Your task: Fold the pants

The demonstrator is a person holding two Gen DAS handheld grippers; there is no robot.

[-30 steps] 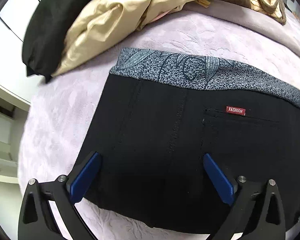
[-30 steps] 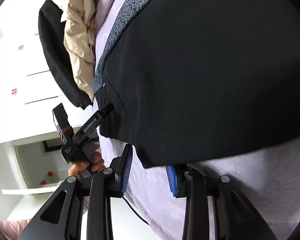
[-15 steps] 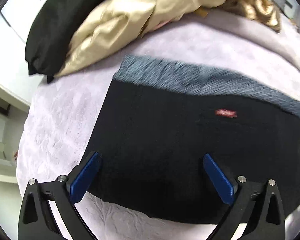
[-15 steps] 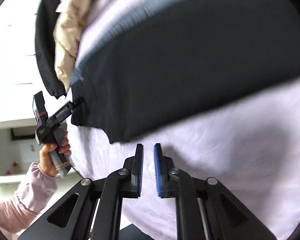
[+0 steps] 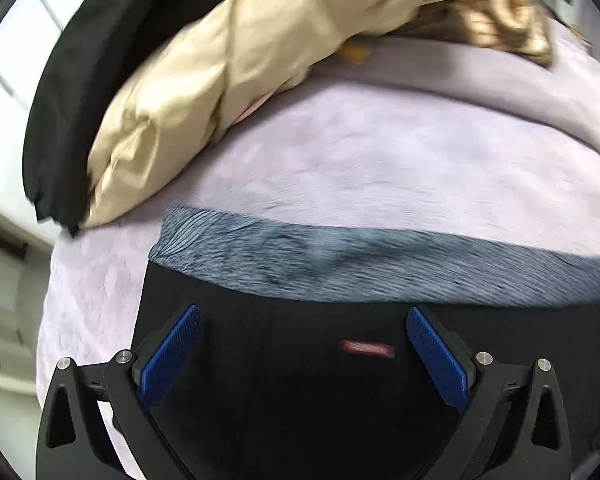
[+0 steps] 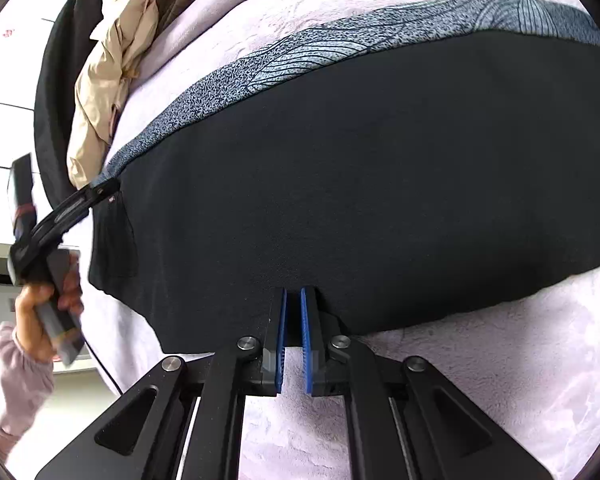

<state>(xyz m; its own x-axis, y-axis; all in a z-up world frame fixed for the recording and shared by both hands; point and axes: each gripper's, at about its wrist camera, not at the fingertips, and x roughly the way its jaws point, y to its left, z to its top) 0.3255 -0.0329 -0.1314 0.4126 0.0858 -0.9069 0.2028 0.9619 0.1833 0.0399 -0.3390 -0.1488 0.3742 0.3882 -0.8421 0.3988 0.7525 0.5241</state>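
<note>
1. The bed under its lilac blanket carries your black pants, lying flat.
2. Your left claw gapes wide over the pants near the grey waistband.
3. Your right claw is pinched nearly closed at the pants' near edge; whether it grips cloth, you cannot tell.

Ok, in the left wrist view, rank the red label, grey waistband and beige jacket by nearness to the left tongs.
1. Red label, between the left tongs.
2. Grey waistband, just ahead.
3. Beige jacket, far back, upper left.
</note>
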